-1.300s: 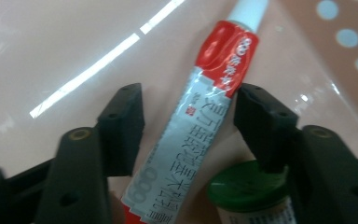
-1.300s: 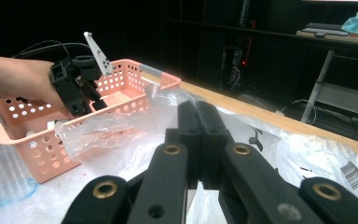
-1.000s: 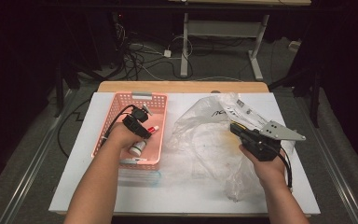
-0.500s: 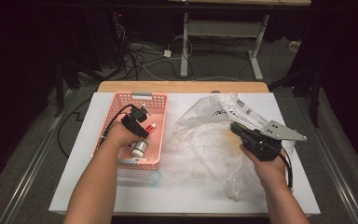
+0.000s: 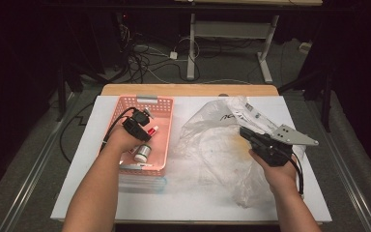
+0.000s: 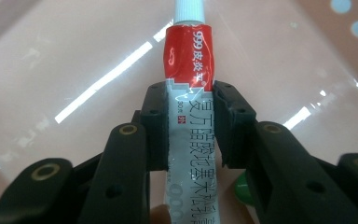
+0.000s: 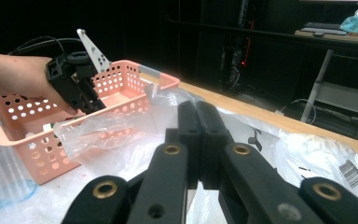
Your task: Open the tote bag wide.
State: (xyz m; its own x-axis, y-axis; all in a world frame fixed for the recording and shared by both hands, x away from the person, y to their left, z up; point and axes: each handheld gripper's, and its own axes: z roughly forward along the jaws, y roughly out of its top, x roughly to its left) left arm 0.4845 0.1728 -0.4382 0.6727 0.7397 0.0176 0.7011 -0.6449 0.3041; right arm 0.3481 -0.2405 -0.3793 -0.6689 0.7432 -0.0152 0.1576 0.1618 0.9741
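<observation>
A red and silver ointment tube [image 6: 189,56] with a white cap lies just above the floor of the pink basket [image 5: 145,100]. My left gripper [image 6: 189,121] is shut on the tube's middle, both pads pressed to its sides. From above, that gripper [image 5: 145,128] reaches into the basket and the tube [image 5: 150,131] points right. My right gripper [image 5: 244,130] hovers over a crumpled clear plastic bag [image 5: 212,145]. Its jaws [image 7: 198,112] are shut together. I cannot tell if plastic is pinched between them.
A small bottle with a silver cap [image 5: 141,152] lies in the basket near the left hand. A clear flat plastic piece [image 5: 142,181] lies in front of the basket. The white sheet [image 5: 198,203] covers the table, whose wooden far edge [image 5: 188,90] shows. Cables and desk legs stand beyond.
The left gripper has shifted very slightly inside the basket with the tube in it. The right gripper has stayed where it was.
</observation>
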